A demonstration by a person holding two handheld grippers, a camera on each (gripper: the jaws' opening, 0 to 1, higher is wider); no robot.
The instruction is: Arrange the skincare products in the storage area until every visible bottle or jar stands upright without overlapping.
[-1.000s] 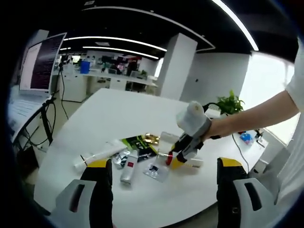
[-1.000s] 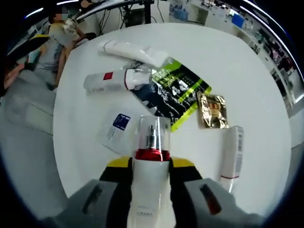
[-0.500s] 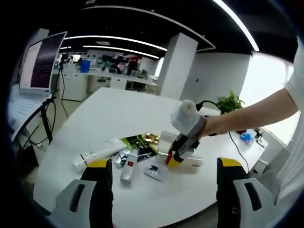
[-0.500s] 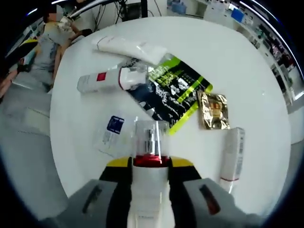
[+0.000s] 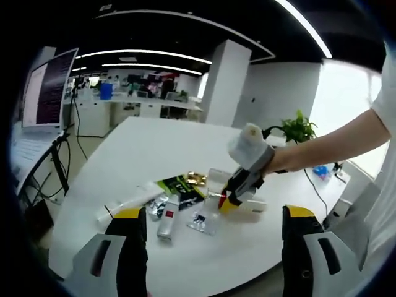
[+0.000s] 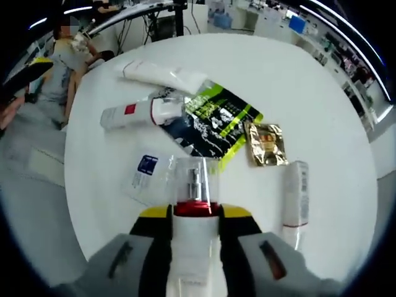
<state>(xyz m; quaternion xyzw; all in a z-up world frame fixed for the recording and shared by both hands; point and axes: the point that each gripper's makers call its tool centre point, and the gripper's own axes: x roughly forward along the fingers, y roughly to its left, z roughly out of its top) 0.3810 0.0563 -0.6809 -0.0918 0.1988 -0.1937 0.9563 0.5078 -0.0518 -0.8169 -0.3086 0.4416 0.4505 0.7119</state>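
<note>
In the right gripper view, the right gripper (image 6: 195,218) is clamped on a white pump bottle (image 6: 195,232) with a red collar and clear cap, the bottle lying along the jaws and pointing out over the round white table (image 6: 322,111). Just past its cap lies a small sachet (image 6: 145,172) with a blue label, then a black and green pouch (image 6: 213,120) with a gold sachet (image 6: 266,143) to its right and a white tube (image 6: 295,195) nearer the table edge. Farther off, a red-labelled white bottle (image 6: 139,113) lies on its side touching the pouch, and beyond it lies a long white tube (image 6: 162,73). In the left gripper view, the left gripper (image 5: 210,216) hangs off the near table edge with jaws wide apart and nothing between them; a bare forearm (image 5: 334,143) reaches in from the right, angled down toward the cluster of products.
</note>
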